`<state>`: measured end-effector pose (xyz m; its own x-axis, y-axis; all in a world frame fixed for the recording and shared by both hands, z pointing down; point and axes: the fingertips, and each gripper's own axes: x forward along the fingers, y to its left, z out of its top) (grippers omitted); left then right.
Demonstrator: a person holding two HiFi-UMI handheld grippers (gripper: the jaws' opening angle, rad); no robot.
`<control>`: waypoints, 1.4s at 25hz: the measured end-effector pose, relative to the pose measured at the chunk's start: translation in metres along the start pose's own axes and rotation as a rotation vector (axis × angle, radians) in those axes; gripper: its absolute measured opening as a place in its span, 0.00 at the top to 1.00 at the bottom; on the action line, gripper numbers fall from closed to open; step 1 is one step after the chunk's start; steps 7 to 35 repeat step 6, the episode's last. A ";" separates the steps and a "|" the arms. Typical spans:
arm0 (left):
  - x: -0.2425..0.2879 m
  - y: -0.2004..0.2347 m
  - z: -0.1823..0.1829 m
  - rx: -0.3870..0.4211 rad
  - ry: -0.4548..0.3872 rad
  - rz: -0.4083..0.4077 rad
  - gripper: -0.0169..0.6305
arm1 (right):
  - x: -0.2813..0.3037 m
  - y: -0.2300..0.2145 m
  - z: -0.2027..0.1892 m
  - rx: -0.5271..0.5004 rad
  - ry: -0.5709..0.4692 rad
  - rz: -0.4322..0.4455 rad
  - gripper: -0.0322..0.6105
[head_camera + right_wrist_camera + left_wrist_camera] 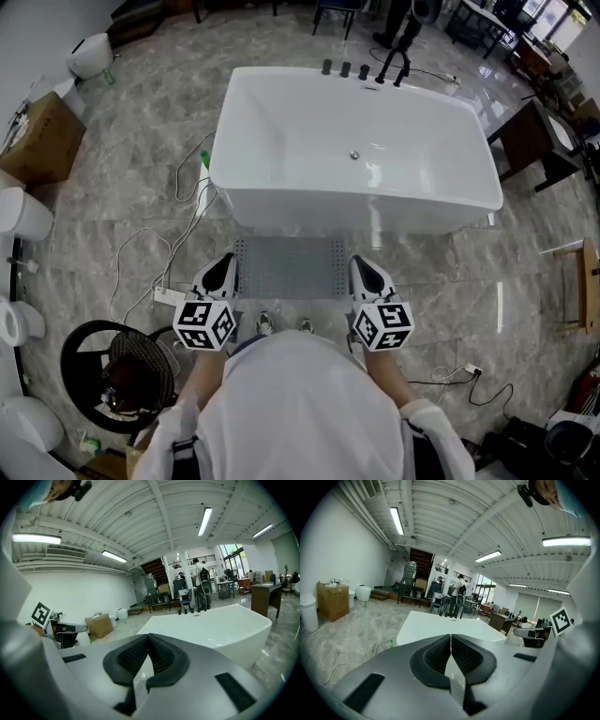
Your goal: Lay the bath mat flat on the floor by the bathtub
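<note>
Grey perforated rubber bath mat lies spread on the grey marble floor, against the foot of the white rectangular bathtub. The left gripper and right gripper each have fingers clamped on one of its near corners.

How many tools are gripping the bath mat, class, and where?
2. The left tool pinches the bath mat at its left edge, the right tool at its right edge, both in front of the bathtub.
</note>
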<state>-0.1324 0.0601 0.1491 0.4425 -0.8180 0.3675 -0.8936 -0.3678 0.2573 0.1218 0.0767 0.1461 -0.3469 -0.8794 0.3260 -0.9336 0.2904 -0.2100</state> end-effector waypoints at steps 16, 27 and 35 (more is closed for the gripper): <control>-0.008 0.001 -0.005 -0.016 0.009 0.002 0.92 | -0.008 0.004 -0.006 -0.003 0.009 -0.008 0.90; -0.008 0.001 -0.005 -0.016 0.009 0.002 0.92 | -0.008 0.004 -0.006 -0.003 0.009 -0.008 0.90; -0.008 0.001 -0.005 -0.016 0.009 0.002 0.92 | -0.008 0.004 -0.006 -0.003 0.009 -0.008 0.90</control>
